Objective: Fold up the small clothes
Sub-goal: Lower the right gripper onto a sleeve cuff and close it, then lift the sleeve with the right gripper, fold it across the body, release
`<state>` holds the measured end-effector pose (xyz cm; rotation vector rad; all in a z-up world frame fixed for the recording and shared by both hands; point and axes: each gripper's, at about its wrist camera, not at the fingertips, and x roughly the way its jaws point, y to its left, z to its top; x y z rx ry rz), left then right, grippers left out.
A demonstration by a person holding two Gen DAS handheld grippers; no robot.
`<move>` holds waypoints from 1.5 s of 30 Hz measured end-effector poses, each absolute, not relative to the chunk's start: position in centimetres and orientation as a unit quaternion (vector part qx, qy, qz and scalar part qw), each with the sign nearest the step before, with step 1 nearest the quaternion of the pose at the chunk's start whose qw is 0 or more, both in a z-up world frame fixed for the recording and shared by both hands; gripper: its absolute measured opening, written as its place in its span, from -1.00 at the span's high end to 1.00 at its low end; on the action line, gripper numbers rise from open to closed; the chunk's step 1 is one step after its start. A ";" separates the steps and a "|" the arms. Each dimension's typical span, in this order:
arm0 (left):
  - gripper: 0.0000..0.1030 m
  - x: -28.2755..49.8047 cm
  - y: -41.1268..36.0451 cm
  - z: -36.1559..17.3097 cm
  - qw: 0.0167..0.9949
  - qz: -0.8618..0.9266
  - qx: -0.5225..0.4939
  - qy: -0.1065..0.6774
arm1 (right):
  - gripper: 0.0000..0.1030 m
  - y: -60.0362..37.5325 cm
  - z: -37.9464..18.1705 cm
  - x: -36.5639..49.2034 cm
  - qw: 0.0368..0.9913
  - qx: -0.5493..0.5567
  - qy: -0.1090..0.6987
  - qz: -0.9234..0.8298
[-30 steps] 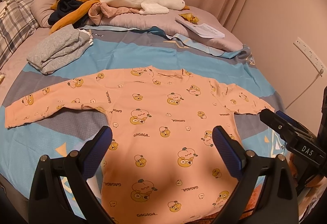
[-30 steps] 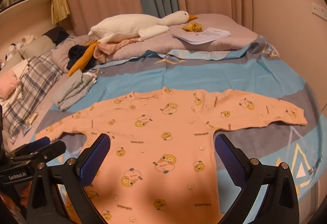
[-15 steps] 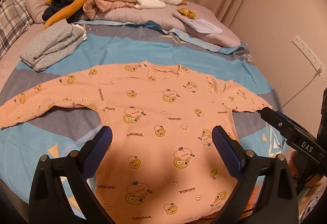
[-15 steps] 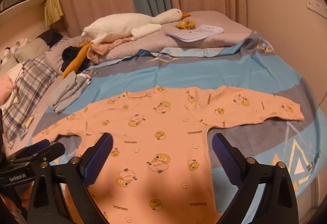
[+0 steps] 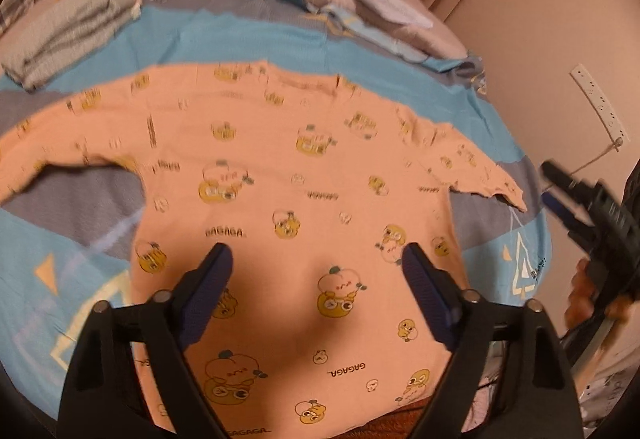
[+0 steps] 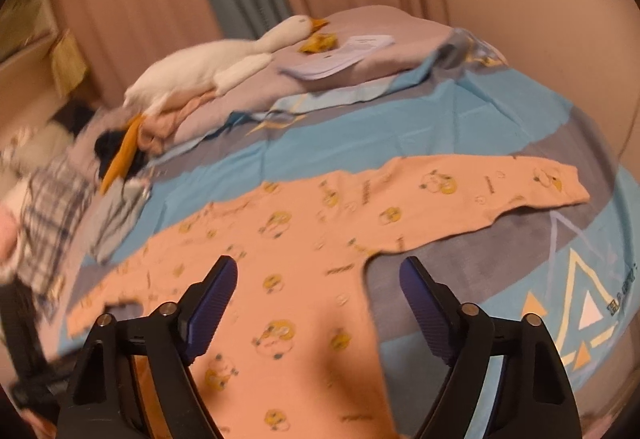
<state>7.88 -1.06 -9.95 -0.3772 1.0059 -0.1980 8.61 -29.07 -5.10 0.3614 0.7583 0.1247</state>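
Peach cartoon-print long-sleeve top (image 5: 304, 207) spread flat on blue-grey bedsheet (image 5: 248, 35), sleeves out. Left gripper (image 5: 316, 271) spread wide, empty, over top's lower body. Right gripper (image 6: 318, 281) likewise released, over top's armpit.

Both wrist views look down along the bed (image 5: 248, 35) — sharing the shirt (image 5: 304, 175).

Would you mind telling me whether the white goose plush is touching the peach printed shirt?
Apart. The right wrist view shows the goose plush up by the pillows, with blue sheet between it and the shirt.
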 end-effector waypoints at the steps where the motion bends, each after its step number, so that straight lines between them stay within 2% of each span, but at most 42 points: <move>1: -0.45 8.1 -1.1 -10.6 0.850 -0.094 -0.182 0.486 | -0.51 -30.4 -5.2 9.1 0.910 0.188 0.366 0.050; 3: -0.33 8.5 -1.2 -12.0 0.839 -0.088 -0.182 0.504 | -0.31 -32.9 -5.4 10.0 0.909 0.202 0.364 0.021; 6: -0.13 8.9 -1.4 -13.6 0.831 -0.081 -0.175 0.522 | -0.11 -37.8 -6.1 11.3 0.905 0.224 0.360 -0.040; 15: -0.07 9.6 -1.3 -16.1 0.811 -0.073 -0.186 0.549 | -0.04 -50.7 -12.7 13.9 0.839 0.342 0.387 -0.170; 25: -0.07 9.7 -1.2 -16.2 0.810 -0.069 -0.194 0.549 | 0.03 -53.9 -17.6 16.0 0.800 0.399 0.402 -0.200; 26: -0.07 9.8 -1.2 -16.3 0.809 -0.069 -0.196 0.549 | 0.14 -53.9 -17.6 16.3 0.803 0.400 0.397 -0.196; 29: -0.07 9.8 -0.9 -16.3 0.809 -0.071 -0.203 0.548 | 0.83 -54.9 -18.4 17.0 0.796 0.407 0.396 -0.209; 35: -0.07 9.7 -0.6 -16.3 0.807 -0.076 -0.213 0.546 | 0.85 -55.6 -15.4 14.9 0.826 0.386 0.348 -0.219; 41: -0.07 9.7 -0.2 -16.1 0.805 -0.078 -0.225 0.543 | 0.86 -55.8 -17.0 15.2 0.815 0.381 0.369 -0.231; 45: -0.07 9.6 0.3 -14.9 0.817 -0.067 -0.217 0.529 | 0.86 -54.5 -13.7 15.3 0.838 0.352 0.349 -0.230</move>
